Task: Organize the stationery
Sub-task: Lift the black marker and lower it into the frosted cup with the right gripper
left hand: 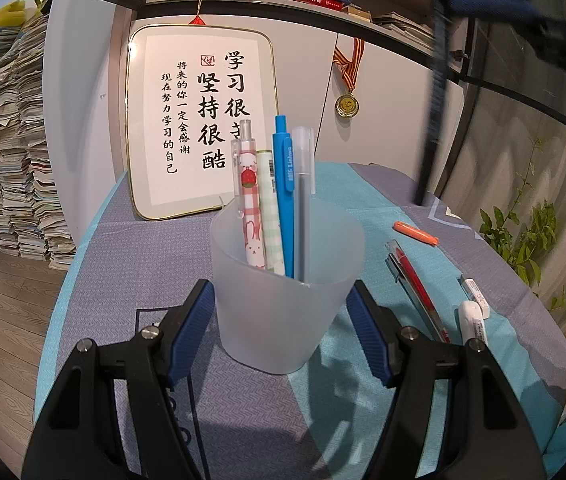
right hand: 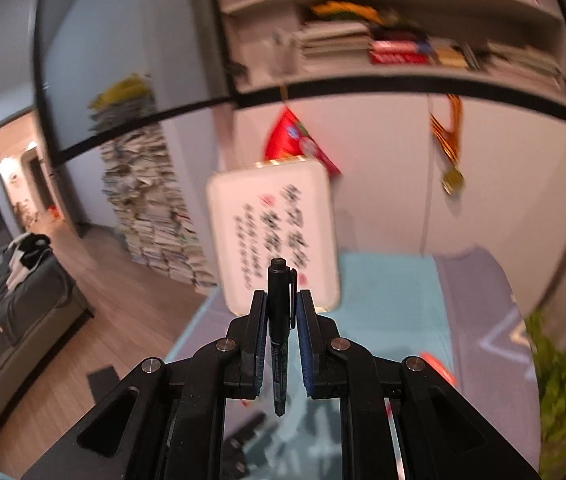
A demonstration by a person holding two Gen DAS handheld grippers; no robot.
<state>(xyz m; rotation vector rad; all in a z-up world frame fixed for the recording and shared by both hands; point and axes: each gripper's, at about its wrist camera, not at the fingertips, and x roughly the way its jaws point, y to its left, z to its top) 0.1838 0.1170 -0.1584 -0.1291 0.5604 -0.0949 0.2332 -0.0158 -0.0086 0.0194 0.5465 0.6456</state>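
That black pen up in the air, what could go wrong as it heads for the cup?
1. The black pen is pinched near its capped end by the right claw, so its long free end might swing and miss the cup.
2. Four pens already stand in the cup; the newcomer may snag on them.
3. The left claw flanks the cup; whether it grips is unclear, so a knock might tip it.

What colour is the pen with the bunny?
Pink-and-white checked bunny pen, clearest in the left wrist view.
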